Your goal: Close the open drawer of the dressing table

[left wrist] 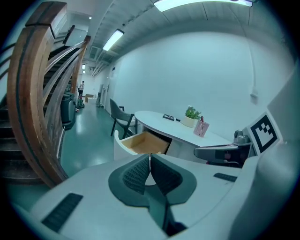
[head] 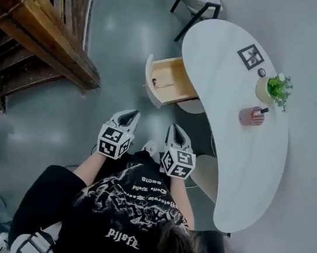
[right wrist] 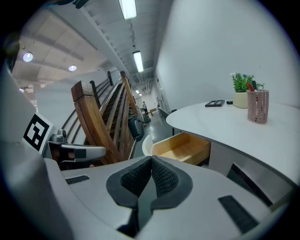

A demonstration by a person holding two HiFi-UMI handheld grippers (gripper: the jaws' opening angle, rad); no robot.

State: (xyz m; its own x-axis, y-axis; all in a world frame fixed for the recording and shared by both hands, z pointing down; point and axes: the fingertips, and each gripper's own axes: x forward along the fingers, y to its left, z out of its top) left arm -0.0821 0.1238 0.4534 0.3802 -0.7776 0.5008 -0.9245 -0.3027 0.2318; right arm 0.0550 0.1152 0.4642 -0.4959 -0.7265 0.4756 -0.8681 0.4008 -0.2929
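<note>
One drawer (head: 168,82) — pale wood inside, curved white front — stands pulled out from the white desk (head: 232,146), which bears a black square marker (head: 250,56). Jaws of left tool (head: 132,114) and right tool (head: 175,127) pressed together, empty, short of the drawer.

No words or numbers are legible. The white gothic lettering on the person's black T-shirt (head: 134,208) is upside down and too stylised to read. Black-and-white square markers stand on the left gripper (head: 130,115) cube, on the right gripper (head: 174,129) cube, and on a marker card (head: 251,56) near the far end of the tabletop (head: 219,114).
</note>
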